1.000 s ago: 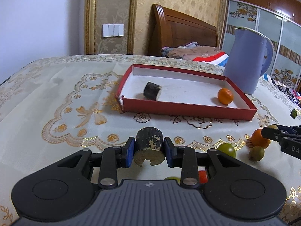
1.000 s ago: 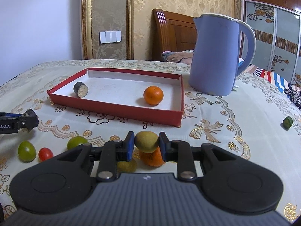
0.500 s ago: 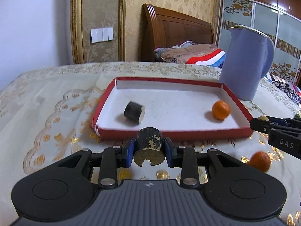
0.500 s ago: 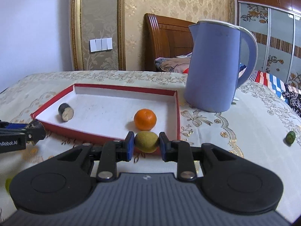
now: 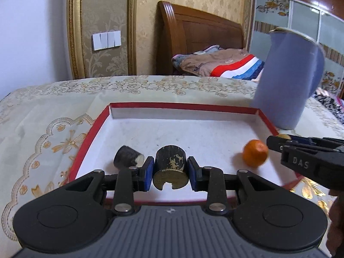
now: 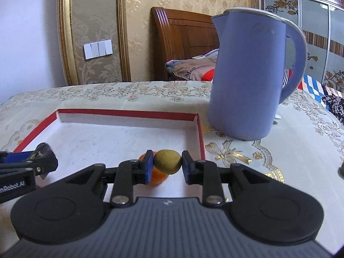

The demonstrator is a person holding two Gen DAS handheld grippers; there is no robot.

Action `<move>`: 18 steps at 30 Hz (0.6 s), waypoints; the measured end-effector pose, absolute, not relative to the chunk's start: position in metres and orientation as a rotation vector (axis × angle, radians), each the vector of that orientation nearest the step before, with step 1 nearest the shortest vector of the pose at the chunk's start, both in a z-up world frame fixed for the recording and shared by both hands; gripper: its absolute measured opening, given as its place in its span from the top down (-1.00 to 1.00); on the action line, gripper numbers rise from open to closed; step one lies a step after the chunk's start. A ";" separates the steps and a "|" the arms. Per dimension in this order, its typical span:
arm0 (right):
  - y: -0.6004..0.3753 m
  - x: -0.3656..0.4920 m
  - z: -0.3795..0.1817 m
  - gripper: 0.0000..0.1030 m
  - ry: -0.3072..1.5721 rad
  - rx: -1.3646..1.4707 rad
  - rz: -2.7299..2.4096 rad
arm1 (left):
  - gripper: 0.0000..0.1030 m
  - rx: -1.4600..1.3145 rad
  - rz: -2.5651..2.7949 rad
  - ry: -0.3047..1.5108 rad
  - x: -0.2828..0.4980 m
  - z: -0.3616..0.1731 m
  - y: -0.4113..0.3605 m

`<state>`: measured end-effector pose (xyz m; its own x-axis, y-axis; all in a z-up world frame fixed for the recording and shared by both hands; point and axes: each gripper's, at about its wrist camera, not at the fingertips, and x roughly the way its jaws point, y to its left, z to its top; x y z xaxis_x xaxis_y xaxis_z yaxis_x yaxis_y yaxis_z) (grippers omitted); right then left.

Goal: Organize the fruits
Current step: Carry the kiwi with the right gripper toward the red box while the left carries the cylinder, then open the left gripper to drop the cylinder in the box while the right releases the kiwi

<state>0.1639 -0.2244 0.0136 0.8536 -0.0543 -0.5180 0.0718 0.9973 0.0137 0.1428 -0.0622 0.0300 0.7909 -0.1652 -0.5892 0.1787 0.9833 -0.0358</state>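
My left gripper (image 5: 170, 171) is shut on a dark cylindrical piece (image 5: 170, 165) with a pale cut end, held above the near part of the red tray (image 5: 90, 133). A second dark piece (image 5: 126, 160) lies in the tray just left of it, and an orange (image 5: 255, 155) lies to the right. My right gripper (image 6: 167, 165) is shut on a small olive-green fruit (image 6: 167, 164) over the tray's (image 6: 200, 133) right end. The orange (image 6: 158, 177) shows partly behind its fingers. Each gripper appears at the edge of the other's view.
A tall lilac kettle (image 6: 253, 75) stands just beyond the tray's right end. The table wears a cream cloth with gold embroidery (image 5: 53, 116). A dark green fruit (image 6: 341, 170) shows at the right edge. A wooden headboard and folded bedding lie behind the table.
Both grippers have carried their pieces forward from the loose fruit on the cloth to above the tray. The tray, orange and kettle loom larger; the loose fruit has dropped out of view.
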 end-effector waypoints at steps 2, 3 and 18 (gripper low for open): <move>-0.224 0.175 0.014 0.49 0.552 0.025 -0.068 | 0.37 0.031 -0.174 0.644 0.152 0.027 -0.066; -0.224 0.180 0.014 0.49 0.556 0.019 -0.071 | 0.37 0.035 -0.167 0.650 0.157 0.025 -0.068; -0.237 0.236 -0.009 0.49 0.672 0.030 -0.080 | 0.37 0.046 -0.151 0.693 0.184 0.009 -0.076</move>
<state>0.2362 -0.2368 -0.0092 0.7796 -0.0644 -0.6229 0.0840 0.9965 0.0020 0.1840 -0.0761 0.0089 0.7585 -0.1238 -0.6398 0.1542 0.9880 -0.0084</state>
